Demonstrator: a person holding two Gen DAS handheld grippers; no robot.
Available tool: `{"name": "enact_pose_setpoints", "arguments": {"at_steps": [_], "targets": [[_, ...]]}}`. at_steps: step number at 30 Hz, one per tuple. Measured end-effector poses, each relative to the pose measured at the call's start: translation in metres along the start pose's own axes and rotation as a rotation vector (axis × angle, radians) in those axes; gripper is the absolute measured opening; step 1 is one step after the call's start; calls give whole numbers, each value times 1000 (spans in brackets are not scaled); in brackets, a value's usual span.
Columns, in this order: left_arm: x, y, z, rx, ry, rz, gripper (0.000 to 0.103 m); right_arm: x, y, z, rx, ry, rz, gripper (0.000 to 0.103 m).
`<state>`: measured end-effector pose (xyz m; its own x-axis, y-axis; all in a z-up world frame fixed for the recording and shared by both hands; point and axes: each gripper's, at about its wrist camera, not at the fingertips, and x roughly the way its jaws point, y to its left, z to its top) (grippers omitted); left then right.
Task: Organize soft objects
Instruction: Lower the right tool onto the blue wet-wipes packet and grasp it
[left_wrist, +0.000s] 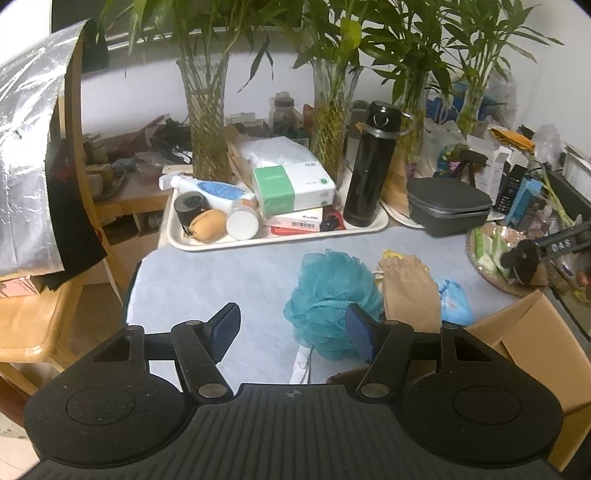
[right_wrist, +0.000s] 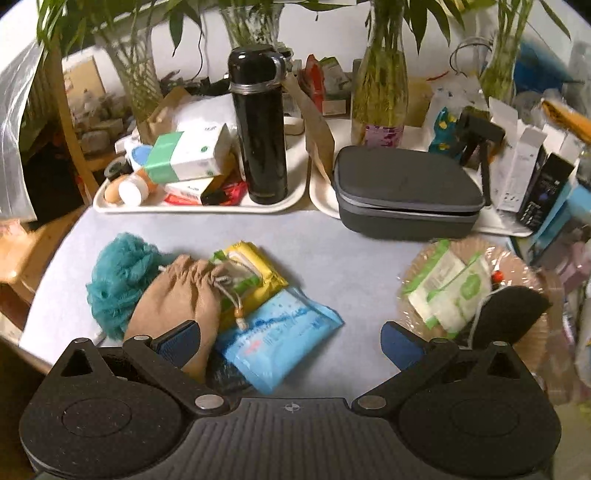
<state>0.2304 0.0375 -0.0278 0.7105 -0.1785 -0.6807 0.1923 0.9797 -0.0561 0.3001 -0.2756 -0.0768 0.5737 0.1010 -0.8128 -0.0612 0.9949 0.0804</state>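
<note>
Right tongs (right_wrist: 291, 341) gape wide, empty. Blue wipes pack (right_wrist: 279, 338) lies between them: light, limp, slick film; pinch across its middle. Left tongs (left_wrist: 293, 332) open, empty, teal pouf (left_wrist: 328, 291) just ahead.

Worktop (right_wrist: 332, 254) pale blue-grey, rounded edge. Near front left: teal mesh pouf (right_wrist: 118, 280) touching tan drawstring pouch (right_wrist: 177, 291); yellow wipes pack (right_wrist: 255, 269) behind pouch, blue wipes pack (right_wrist: 280, 332) just beside it. Right: round woven tray (right_wrist: 532, 280) holding green-white packs. Back: white tray (right_wrist: 192, 208) with black flask, boxes, jars; second white tray (right_wrist: 321, 195) under grey zip case (right_wrist: 406, 184). Glass vases with bamboo further back.
</note>
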Motion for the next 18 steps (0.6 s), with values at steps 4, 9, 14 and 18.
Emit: {"name": "enact_pose_setpoints", "arguments": {"at_steps": [4,9,14,18], "targets": [[5,1,-4,-14,11,-13,62,18,-10,3,69,9,41,103],[7,2,-8,-38,14,-36,62,51,-22,3,177,78,78,103],[10,0,-11,-54,16,-48,62,89,-30,0,285,193,129,95],[11,-1,-12,-62,22,-53,62,118,-34,-4,345,276,154,78]]}}
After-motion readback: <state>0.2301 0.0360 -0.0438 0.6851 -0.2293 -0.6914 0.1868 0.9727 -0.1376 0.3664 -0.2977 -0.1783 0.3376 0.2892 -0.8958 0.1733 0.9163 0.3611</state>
